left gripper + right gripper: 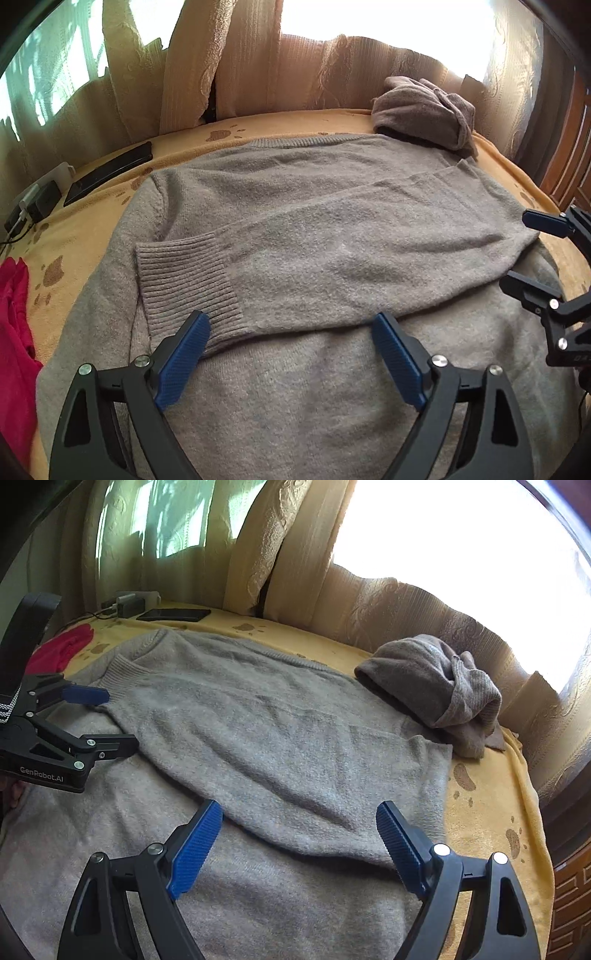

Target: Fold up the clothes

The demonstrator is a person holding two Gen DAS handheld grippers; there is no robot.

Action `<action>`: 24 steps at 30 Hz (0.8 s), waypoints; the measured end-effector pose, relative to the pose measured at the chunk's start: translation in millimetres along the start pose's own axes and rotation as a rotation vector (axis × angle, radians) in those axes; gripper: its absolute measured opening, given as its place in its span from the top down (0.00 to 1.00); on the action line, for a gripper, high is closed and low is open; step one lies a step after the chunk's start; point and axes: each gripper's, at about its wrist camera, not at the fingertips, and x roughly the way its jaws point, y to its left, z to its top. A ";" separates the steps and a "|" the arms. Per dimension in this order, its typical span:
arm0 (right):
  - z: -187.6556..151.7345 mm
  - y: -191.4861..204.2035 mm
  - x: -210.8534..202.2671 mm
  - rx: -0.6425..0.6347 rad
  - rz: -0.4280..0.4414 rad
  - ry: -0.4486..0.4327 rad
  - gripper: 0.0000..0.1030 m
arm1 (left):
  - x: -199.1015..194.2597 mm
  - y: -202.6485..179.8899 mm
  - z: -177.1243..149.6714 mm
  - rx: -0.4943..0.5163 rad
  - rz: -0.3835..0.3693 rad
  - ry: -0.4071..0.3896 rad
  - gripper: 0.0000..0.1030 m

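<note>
One readable text is found: "GenRobot.AI", printed in pale letters on the black body of the left gripper (107, 720), seen at the left edge of the right wrist view. Small pale markings are seen on the black body of the right gripper (517, 251) at the right edge of the left wrist view, but they are too blurred to be read. No other text is seen.

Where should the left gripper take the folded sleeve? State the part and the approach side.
Likely the ribbed cuff: it lies flat on the grey sweater, its end edge free. Bring the open left gripper from the sweater's left side, one finger sliding under that edge.
</note>
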 end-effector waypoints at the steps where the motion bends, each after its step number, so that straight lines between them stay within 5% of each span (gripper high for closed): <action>1: -3.5 -0.5 7.3 0.009 0.016 0.027 0.15 | 0.8 -3.0 0.1 0.016 0.017 0.003 0.04; 9: -9.7 -12.3 16.9 0.083 0.068 0.071 0.01 | -7.4 7.3 -2.9 -0.041 0.065 -0.018 0.01; 24: -9.2 -14.7 18.9 0.098 0.080 0.076 0.01 | -62.6 40.9 -29.2 -0.137 0.148 -0.146 0.00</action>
